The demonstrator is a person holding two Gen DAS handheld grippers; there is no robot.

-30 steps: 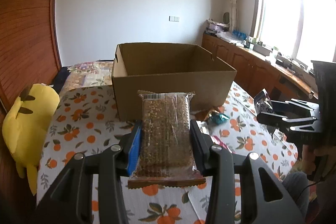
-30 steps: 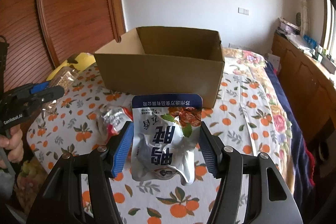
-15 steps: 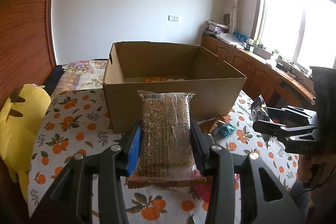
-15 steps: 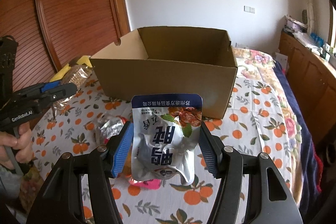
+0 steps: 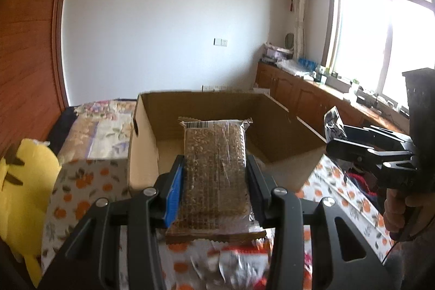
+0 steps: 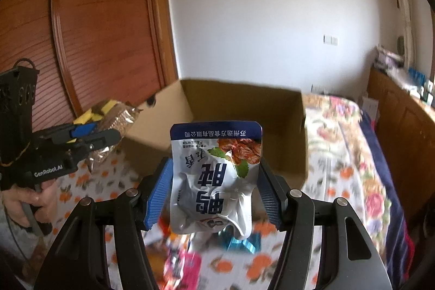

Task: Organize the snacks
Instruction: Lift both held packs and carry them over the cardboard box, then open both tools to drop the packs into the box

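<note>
Moved: both snacks are brought nearer the cardboard box [image 5: 282, 154].
Left gripper [image 5: 214, 189]: jaws clamped on stiff grain bar [image 5: 214, 170].
Right gripper [image 6: 214, 195]: jaws pinch soft, crinkly pouch [image 6: 214, 175] mid-sides.

A bed covered with an orange-fruit-print white cloth [image 5: 81, 181] carries an open brown cardboard box [image 5: 141, 154], a yellow plush toy [image 5: 24, 181], and blurred, seemingly foil snack packets [image 6: 239, 241].

- The left wrist view is taken close behind the left gripper [image 5: 214, 175], aimed slightly down at the cardboard box [image 5: 144, 154].
- Same deal on the right wrist view: right gripper [image 6: 214, 189] near, box beyond.
- The box and orange-print cloth [image 6: 337, 189] are shared.
</note>
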